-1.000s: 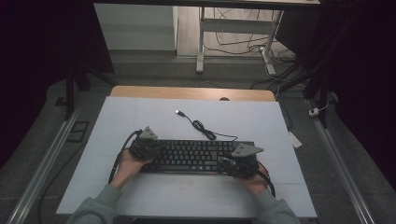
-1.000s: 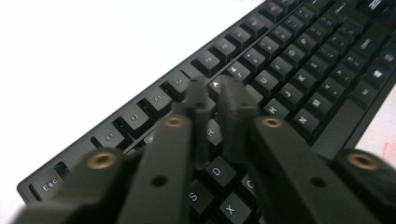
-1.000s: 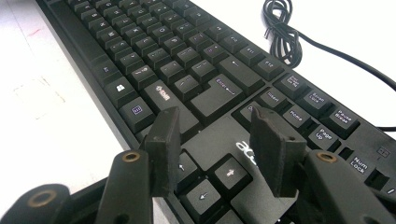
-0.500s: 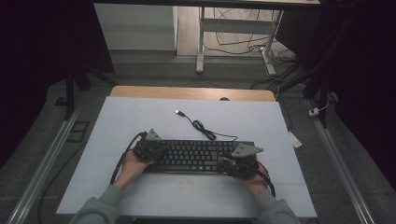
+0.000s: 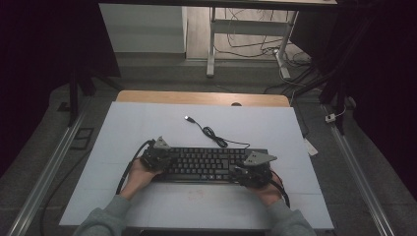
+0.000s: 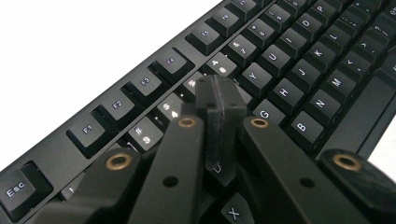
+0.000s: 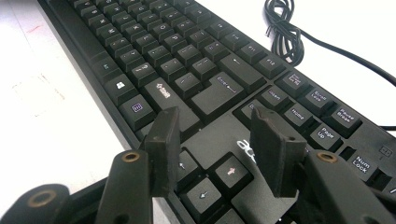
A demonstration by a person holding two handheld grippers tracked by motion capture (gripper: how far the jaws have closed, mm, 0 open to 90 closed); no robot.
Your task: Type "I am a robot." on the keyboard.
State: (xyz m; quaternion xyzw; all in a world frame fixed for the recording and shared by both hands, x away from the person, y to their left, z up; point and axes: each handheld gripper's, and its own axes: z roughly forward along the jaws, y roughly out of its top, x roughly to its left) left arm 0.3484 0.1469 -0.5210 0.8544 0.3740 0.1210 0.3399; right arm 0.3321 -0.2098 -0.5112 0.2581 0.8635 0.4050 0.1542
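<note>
1. Left hand-held gripper [image 6: 219, 109]: jaws pressed together with nothing between, tip poised over the upper-left letter keys of the keyboard [image 5: 206, 163], near the number row; likely shut so as to make one narrow point for pressing a single key without catching its neighbours.
2. Right hand-held gripper [image 7: 219, 144]: jaws apart, gripping nothing, hanging over the keyboard's arrow keys [image 7: 210, 182], with the bare patch below the Insert and Home block showing between the two pads; probably parked there, ready and out of the way, while the left one works.
3. In the high view: left hand-held gripper [image 5: 156, 156] over the keyboard's left end, right hand-held gripper [image 5: 253, 169] over its right end, a hand behind each on the keyboard's near side; a typist's stance, each side covering its own half.
4. Keyboard flat on the white tabletop [image 5: 147, 123], long side square to the person, towards the near edge; set so for an easy reach and steady key presses.
5. Keyboard cable [image 5: 212, 132] in a loose coil on the tabletop just beyond the keyboard's far edge, USB plug [image 5: 188, 118] lying free farther out and plugged into nothing; kept behind the keyboard, clear of both hands.
</note>
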